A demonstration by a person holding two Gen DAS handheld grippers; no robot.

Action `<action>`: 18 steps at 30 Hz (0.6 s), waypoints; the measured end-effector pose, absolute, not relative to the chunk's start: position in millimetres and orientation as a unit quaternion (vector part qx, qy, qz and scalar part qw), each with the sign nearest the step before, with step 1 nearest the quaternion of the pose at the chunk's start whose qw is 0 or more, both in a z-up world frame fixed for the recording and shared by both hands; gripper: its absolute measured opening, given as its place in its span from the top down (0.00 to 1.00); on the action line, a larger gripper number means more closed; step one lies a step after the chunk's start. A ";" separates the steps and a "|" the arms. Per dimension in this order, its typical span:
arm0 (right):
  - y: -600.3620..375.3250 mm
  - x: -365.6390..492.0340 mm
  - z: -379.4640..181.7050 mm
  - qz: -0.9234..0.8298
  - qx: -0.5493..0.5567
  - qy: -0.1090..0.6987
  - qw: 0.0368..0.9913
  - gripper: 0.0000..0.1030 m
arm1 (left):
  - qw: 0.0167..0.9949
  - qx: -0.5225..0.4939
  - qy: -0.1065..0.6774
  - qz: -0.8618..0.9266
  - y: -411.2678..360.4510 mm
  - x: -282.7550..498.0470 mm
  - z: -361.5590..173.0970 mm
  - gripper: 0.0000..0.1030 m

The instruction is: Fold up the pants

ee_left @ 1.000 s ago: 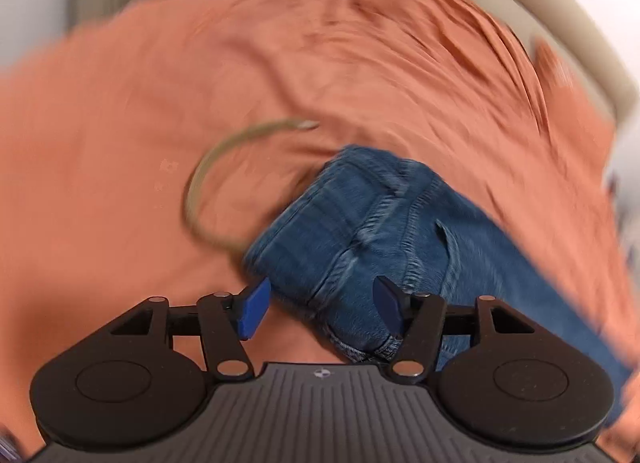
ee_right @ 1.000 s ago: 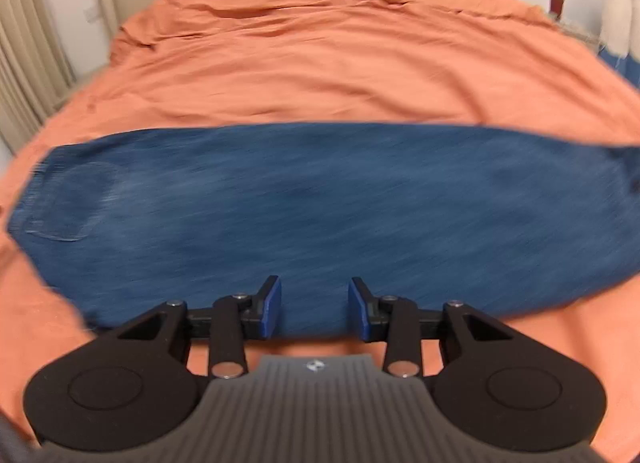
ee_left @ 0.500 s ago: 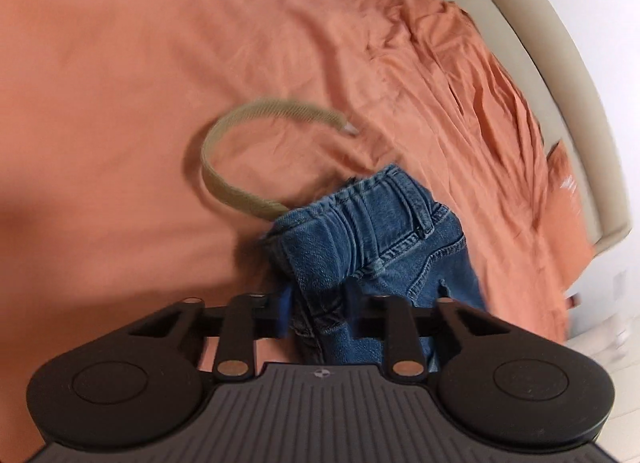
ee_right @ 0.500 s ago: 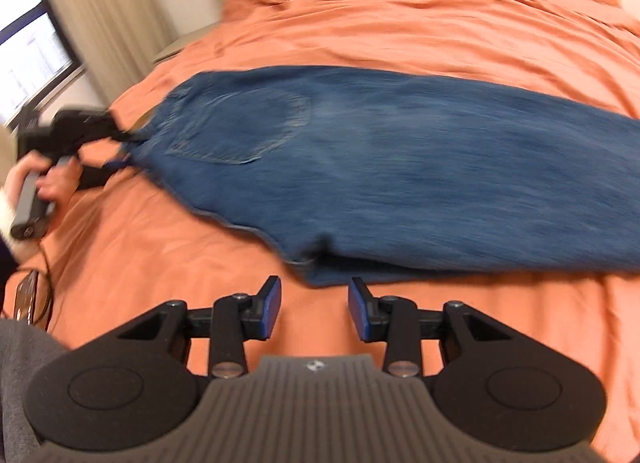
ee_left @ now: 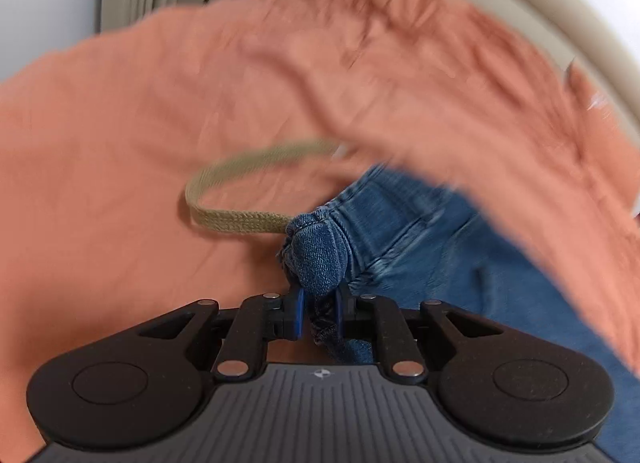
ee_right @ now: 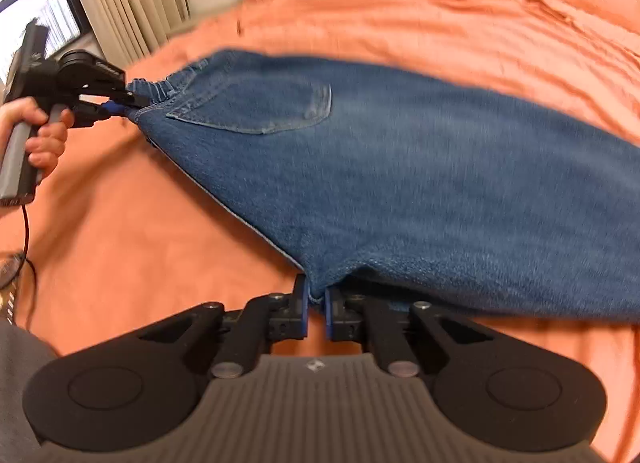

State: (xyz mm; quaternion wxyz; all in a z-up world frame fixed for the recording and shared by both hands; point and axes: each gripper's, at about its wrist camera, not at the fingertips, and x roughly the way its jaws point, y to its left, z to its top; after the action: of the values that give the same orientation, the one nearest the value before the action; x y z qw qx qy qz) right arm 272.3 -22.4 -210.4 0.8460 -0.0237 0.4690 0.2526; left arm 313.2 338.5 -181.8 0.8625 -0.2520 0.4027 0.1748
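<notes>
Both grippers, left (ee_left: pixel 319 313) and right (ee_right: pixel 316 309), now pinch jeans (ee_right: pixel 400 167); no legible writing.

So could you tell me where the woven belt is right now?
In the left wrist view, the tan woven belt lies looped on the orange duvet, left of the jeans' waistband.

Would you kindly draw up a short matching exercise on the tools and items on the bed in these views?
Things:
1. left tool
2. right tool
3. woven belt
4. back pocket

States:
a. loops over the orange bedding
b. clamps the waistband corner
c. faces up on the jeans
d. clamps the near denim edge

Pairs: 1-b, 2-d, 3-a, 4-c
</notes>
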 end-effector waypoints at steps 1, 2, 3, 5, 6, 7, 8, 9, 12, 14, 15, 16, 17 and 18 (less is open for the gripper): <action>-21.9 272.4 -216.3 0.249 -0.022 0.474 0.844 0.98 | 0.859 -0.249 0.411 0.179 337.6 315.0 -190.8 0.83; -22.9 272.6 -220.5 0.247 -0.019 0.477 0.843 0.98 | 0.859 -0.244 0.413 0.180 335.9 315.1 -194.7 0.83; -24.5 273.3 -222.6 0.245 -0.013 0.478 0.843 0.98 | 0.860 -0.234 0.415 0.180 333.0 315.4 -194.6 0.82; -27.8 276.5 -220.4 0.245 0.001 0.479 0.843 0.98 | 0.863 -0.204 0.427 0.178 325.9 317.9 -187.8 0.78; -29.1 277.2 -218.9 0.245 0.008 0.480 0.842 0.97 | 0.863 -0.193 0.432 0.178 323.4 318.8 -183.5 0.70; -31.4 277.7 -216.6 0.244 0.015 0.484 0.840 0.94 | 0.863 -0.178 0.438 0.179 321.4 319.1 -178.6 0.66; -33.7 277.2 -214.4 0.244 0.021 0.489 0.837 0.92 | 0.865 -0.163 0.439 0.179 319.1 317.1 -173.0 0.61; -39.0 273.4 -213.2 0.245 0.025 0.490 0.836 0.91 | 0.869 -0.149 0.437 0.179 316.6 316.9 -165.5 0.56; -55.9 263.6 -207.0 0.234 0.036 0.477 0.846 0.75 | 0.890 -0.068 0.408 0.194 298.1 308.2 -143.4 0.48; -74.5 261.1 -200.0 0.220 0.052 0.464 0.856 0.73 | 0.897 -0.024 0.392 0.202 283.1 303.4 -129.1 0.47; -87.8 260.2 -193.9 0.208 0.062 0.460 0.861 0.73 | 0.900 -0.016 0.388 0.198 276.0 301.5 -122.1 0.47; -104.4 259.5 -186.5 0.193 0.075 0.455 0.866 0.73 | 0.902 -0.014 0.389 0.188 268.6 300.2 -115.3 0.47; -122.9 259.6 -179.3 0.176 0.089 0.452 0.870 0.73 | 0.904 -0.015 0.390 0.176 260.8 300.2 -108.7 0.47; -142.5 259.6 -172.0 0.161 0.103 0.447 0.874 0.73 | 0.905 -0.019 0.391 0.163 252.4 300.3 -102.6 0.47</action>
State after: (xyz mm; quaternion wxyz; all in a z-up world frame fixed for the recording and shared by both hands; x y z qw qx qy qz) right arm 259.6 -142.5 -172.0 0.8739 0.1035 0.4470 0.1607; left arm 300.3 252.4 -102.6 0.9054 -0.0190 0.3913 0.1633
